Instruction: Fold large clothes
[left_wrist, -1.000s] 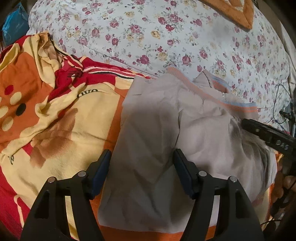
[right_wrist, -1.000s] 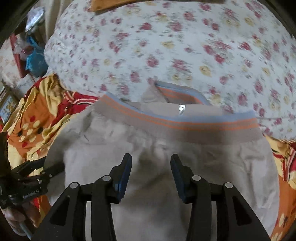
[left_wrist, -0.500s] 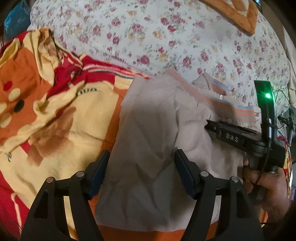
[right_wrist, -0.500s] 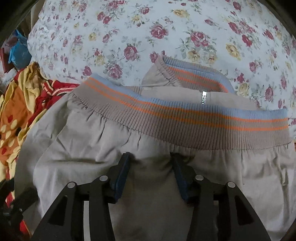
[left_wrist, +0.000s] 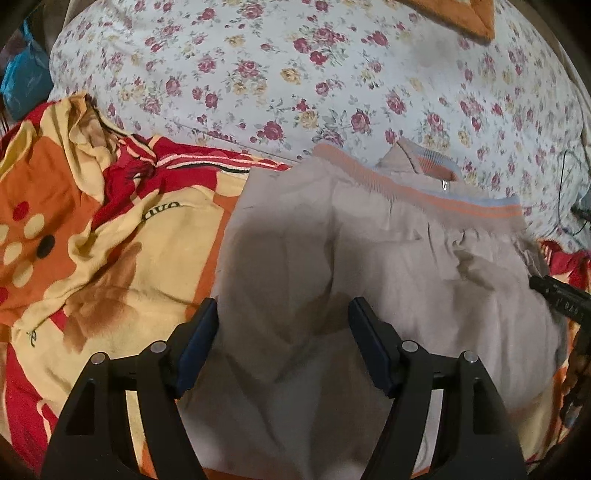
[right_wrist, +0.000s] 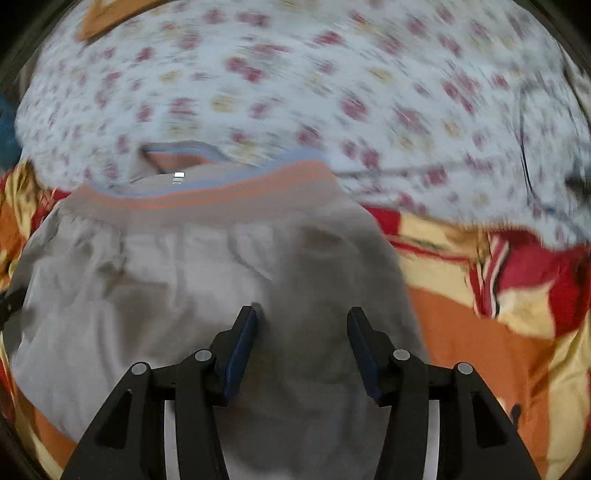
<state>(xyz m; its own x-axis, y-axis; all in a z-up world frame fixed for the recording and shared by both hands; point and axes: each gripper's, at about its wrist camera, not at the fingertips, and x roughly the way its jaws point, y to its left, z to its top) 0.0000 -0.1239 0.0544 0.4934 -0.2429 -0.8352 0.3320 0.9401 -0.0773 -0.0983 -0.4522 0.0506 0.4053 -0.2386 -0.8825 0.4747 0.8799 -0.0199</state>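
Beige jacket (left_wrist: 388, 277) with an orange-and-blue ribbed band lies spread on the bed, across an orange, yellow and red blanket (left_wrist: 92, 240), its band at the far side against the floral sheet (left_wrist: 295, 74). Left gripper (left_wrist: 282, 332) hangs over the jacket's left part with jaws wide and nothing pinched between them. Right gripper (right_wrist: 301, 339) is over the jacket's right edge, its jaws moderately apart and just now widening, the cloth below them but not clamped; that view is blurred.
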